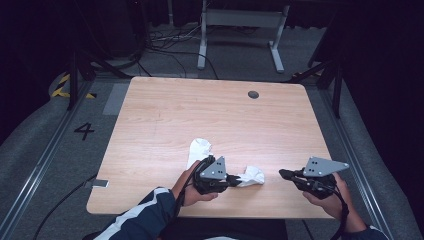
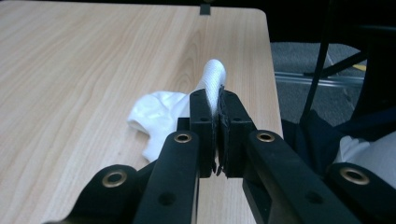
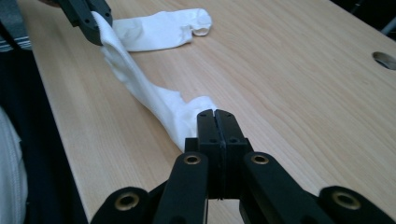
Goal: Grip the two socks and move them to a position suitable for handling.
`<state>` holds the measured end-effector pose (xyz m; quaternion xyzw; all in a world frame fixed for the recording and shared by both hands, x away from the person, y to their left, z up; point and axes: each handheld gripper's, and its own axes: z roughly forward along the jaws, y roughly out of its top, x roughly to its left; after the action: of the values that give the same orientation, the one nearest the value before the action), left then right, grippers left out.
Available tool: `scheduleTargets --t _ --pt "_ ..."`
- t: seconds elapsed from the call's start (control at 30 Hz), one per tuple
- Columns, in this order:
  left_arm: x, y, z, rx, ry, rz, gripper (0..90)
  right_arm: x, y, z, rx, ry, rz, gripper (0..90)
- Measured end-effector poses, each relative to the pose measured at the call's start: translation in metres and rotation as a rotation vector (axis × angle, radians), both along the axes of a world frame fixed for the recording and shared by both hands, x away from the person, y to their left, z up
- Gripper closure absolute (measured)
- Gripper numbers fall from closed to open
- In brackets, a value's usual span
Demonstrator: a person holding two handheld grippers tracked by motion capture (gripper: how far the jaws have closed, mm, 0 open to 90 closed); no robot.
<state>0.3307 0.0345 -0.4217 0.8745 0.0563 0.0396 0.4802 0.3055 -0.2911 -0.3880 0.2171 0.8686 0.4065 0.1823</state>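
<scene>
Two white socks lie on the wooden table point(image 1: 210, 110). One sock point(image 1: 199, 149) point(image 3: 163, 29) rests flat beside my left hand. My left gripper point(image 1: 236, 181) point(image 2: 215, 100) is shut on one end of the other sock point(image 1: 253, 175) point(image 2: 156, 114) point(image 3: 154, 98) and lifts that end off the wood. The far end of this sock trails on the table toward my right gripper point(image 1: 282, 173) point(image 3: 216, 116). The right gripper's jaws are pressed together with nothing between them, a short gap from the sock's end. The left gripper point(image 3: 88, 18) also shows at the top left of the right gripper view.
A round cable hole point(image 1: 253, 94) point(image 3: 385, 59) sits near the table's far edge. The near table edge runs just under both hands. A desk frame point(image 1: 240, 30) and cables stand on the floor beyond the table.
</scene>
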Motion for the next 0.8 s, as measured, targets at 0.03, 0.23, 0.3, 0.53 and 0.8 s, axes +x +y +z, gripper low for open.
scheduleTargets --t 0.03,0.23,0.3,0.53,0.8 --pt "0.001 0.000 0.000 0.005 -0.002 -0.004 86.1 0.000 0.002 -0.002 0.001 0.005 0.014 90.0" --pt "0.008 0.006 -0.002 -0.005 0.017 0.020 86.2 0.013 0.016 -0.030 -0.036 0.036 0.060 75.8" --pt "0.011 0.009 -0.002 -0.012 0.022 0.031 86.2 0.019 0.018 -0.041 -0.031 0.052 0.080 70.3" --pt "0.018 0.015 -0.002 -0.037 0.041 0.055 86.4 0.031 0.037 -0.066 -0.072 0.073 0.129 58.8" --pt "0.019 0.018 0.002 -0.058 0.035 0.054 86.5 0.046 0.051 -0.080 -0.092 0.034 0.101 74.6"
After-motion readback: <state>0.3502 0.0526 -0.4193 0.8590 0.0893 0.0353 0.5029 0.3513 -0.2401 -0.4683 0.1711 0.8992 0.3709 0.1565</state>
